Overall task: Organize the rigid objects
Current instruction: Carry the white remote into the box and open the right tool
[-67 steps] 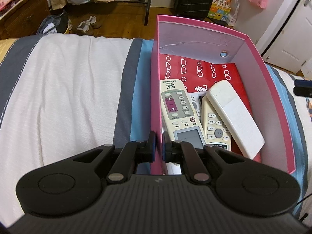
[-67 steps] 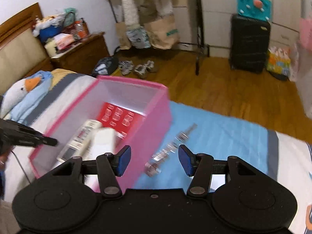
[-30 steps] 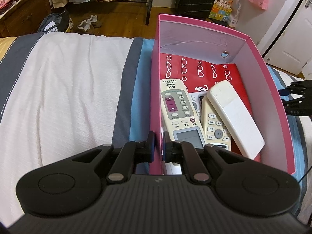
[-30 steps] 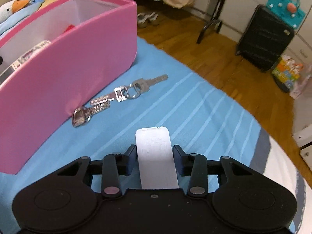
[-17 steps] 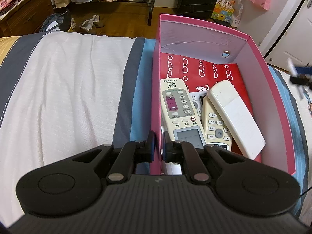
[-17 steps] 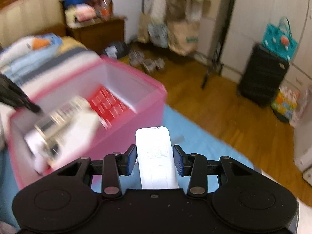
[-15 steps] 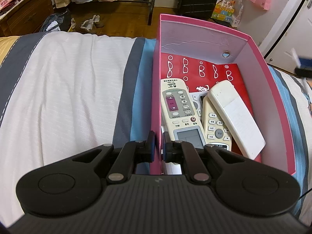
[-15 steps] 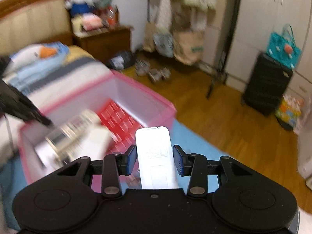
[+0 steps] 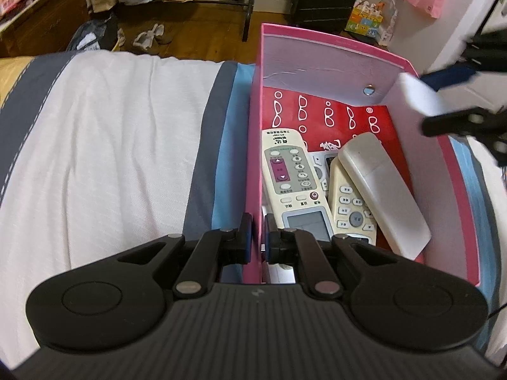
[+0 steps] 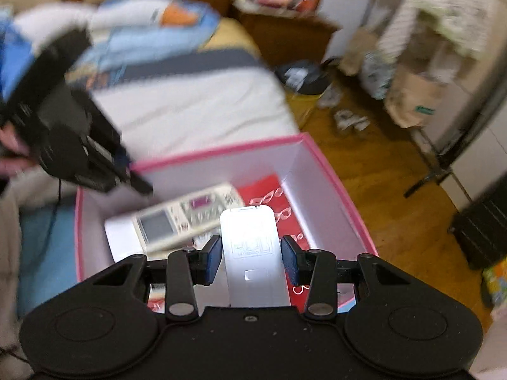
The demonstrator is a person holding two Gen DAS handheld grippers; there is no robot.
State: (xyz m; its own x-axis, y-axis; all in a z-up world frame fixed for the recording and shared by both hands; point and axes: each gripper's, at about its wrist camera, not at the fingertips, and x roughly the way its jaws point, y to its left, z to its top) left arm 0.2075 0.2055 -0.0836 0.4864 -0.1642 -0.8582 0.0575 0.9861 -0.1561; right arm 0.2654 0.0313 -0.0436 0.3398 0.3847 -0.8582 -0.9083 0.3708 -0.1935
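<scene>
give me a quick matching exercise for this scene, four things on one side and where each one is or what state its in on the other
Things:
1. left hand-held gripper
2. white remote
3. pink box
4. red sheet

States or places:
A. flat on the box floor, under the remotes
B. held in the right hand-held gripper, above the box
C. clamped on the near box wall
D. standing open on the bed

Pairs: 1-C, 2-B, 3-D, 4-A

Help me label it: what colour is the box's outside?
Pink box, best seen in the left wrist view.
</scene>
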